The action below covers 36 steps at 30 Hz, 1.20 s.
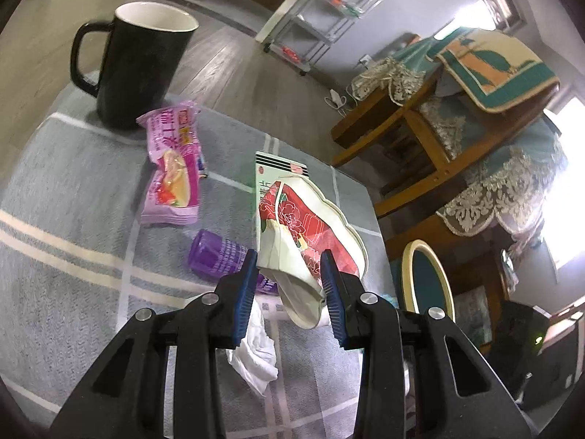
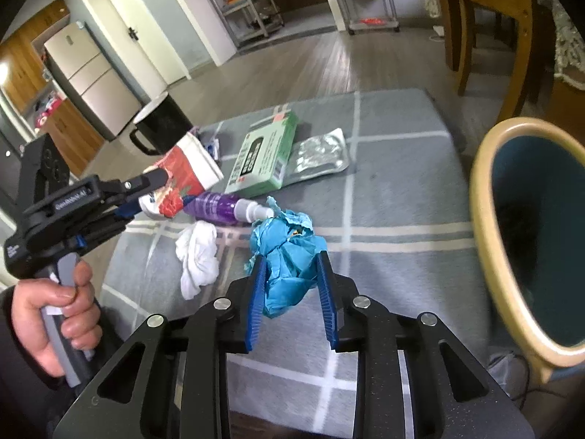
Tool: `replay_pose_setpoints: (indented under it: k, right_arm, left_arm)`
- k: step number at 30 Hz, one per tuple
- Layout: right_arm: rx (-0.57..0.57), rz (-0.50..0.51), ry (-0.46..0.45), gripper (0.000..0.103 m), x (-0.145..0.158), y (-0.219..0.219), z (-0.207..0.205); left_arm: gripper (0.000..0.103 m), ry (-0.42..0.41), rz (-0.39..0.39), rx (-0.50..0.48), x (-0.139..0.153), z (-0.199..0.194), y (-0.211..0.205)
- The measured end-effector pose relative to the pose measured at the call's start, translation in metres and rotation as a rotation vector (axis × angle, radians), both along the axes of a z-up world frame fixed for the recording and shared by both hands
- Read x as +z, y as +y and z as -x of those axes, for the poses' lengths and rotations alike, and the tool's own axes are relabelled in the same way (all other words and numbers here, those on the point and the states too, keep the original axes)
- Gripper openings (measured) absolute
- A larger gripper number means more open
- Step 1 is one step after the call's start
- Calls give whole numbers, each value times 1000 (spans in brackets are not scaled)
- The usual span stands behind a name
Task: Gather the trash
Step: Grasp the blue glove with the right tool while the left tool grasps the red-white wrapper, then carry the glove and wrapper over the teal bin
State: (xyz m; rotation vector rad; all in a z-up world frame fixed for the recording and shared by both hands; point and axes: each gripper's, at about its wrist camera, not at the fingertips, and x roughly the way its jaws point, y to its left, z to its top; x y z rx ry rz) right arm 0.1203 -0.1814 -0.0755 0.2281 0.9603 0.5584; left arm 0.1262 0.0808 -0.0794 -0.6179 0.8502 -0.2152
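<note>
Blue crumpled paper (image 2: 289, 256) sits clamped in your right gripper (image 2: 292, 278), lifted over the grey checked tabletop (image 2: 395, 197) near the teal bin (image 2: 526, 234). Your left gripper (image 1: 290, 281) has its jaws closed on a red floral paper cup (image 1: 303, 234), held above a purple bottle (image 1: 215, 254). White tissue (image 2: 197, 252), a green box (image 2: 267, 153) and a pink wrapper (image 1: 175, 168) lie on the cloth beside the black mug (image 1: 139, 66)

One black mug (image 1: 139, 66), one pink snack wrapper (image 1: 173, 168), one crushed paper cup (image 1: 303, 234), one purple bottle (image 2: 219, 206), one white tissue (image 2: 197, 256), one blue paper wad (image 2: 289, 256), one green box (image 2: 265, 153), one foil pouch (image 2: 321, 153), one bin (image 2: 486, 241).
</note>
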Motion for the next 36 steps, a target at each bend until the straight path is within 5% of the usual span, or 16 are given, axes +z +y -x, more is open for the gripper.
replay_pose_setpoints:
  k: [21, 36]
  right_arm:
    - [-161, -20, -75, 28, 17, -60, 17]
    - [-280, -15, -144, 28, 36, -97, 19]
  left_arm:
    - [34, -50, -95, -112, 6, 2, -35]
    - [34, -101, -167, -287, 23, 0, -103]
